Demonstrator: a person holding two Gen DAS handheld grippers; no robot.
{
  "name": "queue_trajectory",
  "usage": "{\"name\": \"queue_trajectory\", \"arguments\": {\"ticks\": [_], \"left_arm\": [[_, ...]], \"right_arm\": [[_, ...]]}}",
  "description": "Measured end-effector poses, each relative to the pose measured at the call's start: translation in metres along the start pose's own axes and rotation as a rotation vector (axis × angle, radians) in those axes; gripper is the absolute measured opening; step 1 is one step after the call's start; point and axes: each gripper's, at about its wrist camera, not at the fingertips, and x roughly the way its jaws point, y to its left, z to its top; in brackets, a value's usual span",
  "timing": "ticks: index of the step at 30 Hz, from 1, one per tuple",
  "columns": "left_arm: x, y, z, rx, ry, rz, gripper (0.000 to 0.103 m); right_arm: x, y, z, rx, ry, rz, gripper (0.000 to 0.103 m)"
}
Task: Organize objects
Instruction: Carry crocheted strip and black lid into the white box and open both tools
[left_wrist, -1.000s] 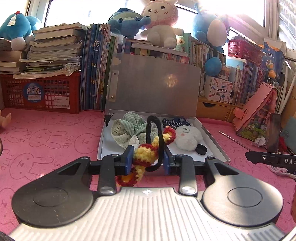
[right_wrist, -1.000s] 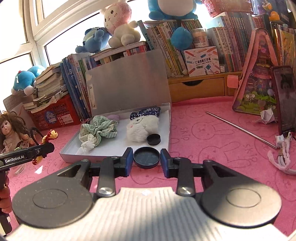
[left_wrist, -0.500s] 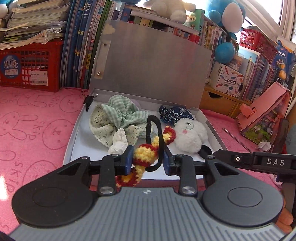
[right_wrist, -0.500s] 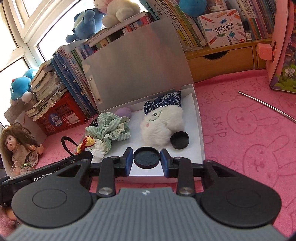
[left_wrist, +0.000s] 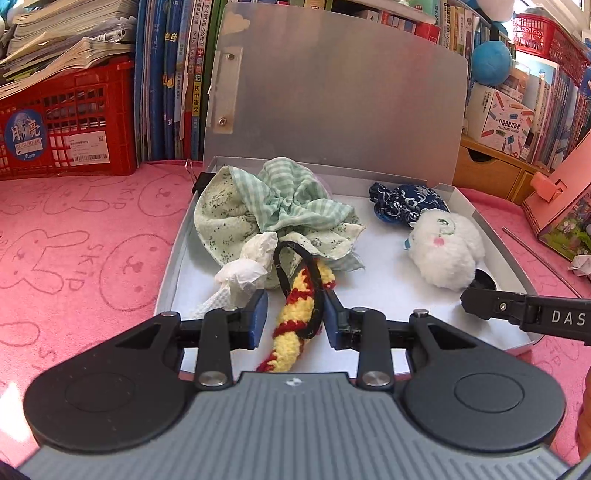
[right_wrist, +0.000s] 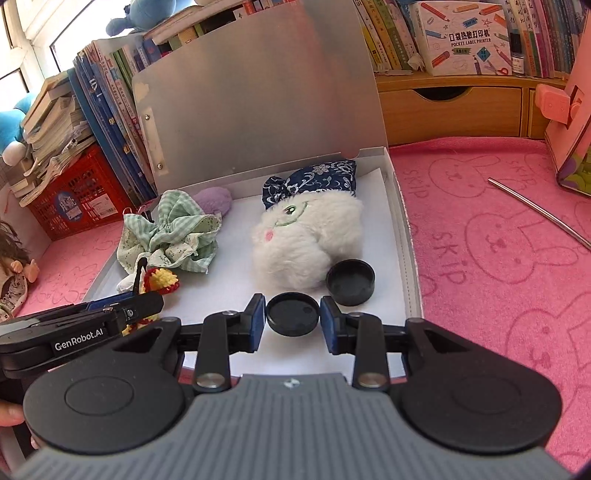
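An open grey box (left_wrist: 491, 236) with its lid upright lies on the pink mat. Inside are a green checked scrunchie (left_wrist: 273, 210), a white tissue (left_wrist: 245, 269), a blue patterned pouch (left_wrist: 406, 201), a white plush (left_wrist: 445, 251) and a loose black lid (right_wrist: 351, 282). My left gripper (left_wrist: 295, 319) is shut on a yellow-and-red crochet hair tie (left_wrist: 295, 310) with a black loop, low over the box's front left. My right gripper (right_wrist: 293, 314) is shut on a second black round lid (right_wrist: 293, 313), just in front of the plush (right_wrist: 303, 243).
A red crate (left_wrist: 66, 122) and upright books stand behind the box on the left. A wooden drawer unit (right_wrist: 450, 107) and a pink house-shaped case (left_wrist: 561, 210) are at the right. A metal rod (right_wrist: 539, 210) lies on the mat, and a doll (right_wrist: 14, 266) sits at far left.
Both grippers have moved forward and down toward the box, each still holding its item. They now hang over the box's front part, side by side.
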Motion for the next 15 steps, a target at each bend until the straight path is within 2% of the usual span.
{"name": "queue_trajectory", "arguments": {"ticks": [3, 8, 13, 14, 15], "left_arm": [[0.004, 0.003, 0.000, 0.007, -0.005, 0.018, 0.038], [0.007, 0.000, 0.001, 0.047, -0.018, 0.050, 0.038], [0.001, -0.005, 0.001, 0.065, -0.034, 0.055, 0.039], [-0.002, -0.005, 0.002, 0.059, -0.039, 0.049, 0.045], [-0.005, -0.005, 0.002, 0.054, -0.045, 0.043, 0.055]], "right_arm": [[0.001, -0.001, 0.001, -0.011, -0.007, -0.005, 0.036], [0.003, -0.002, 0.001, -0.033, -0.020, -0.062, 0.037], [-0.003, -0.009, 0.001, -0.016, -0.031, -0.037, 0.041], [-0.005, -0.010, 0.002, -0.007, -0.033, -0.026, 0.050], [-0.008, -0.011, 0.002, -0.002, -0.041, -0.019, 0.054]]}}
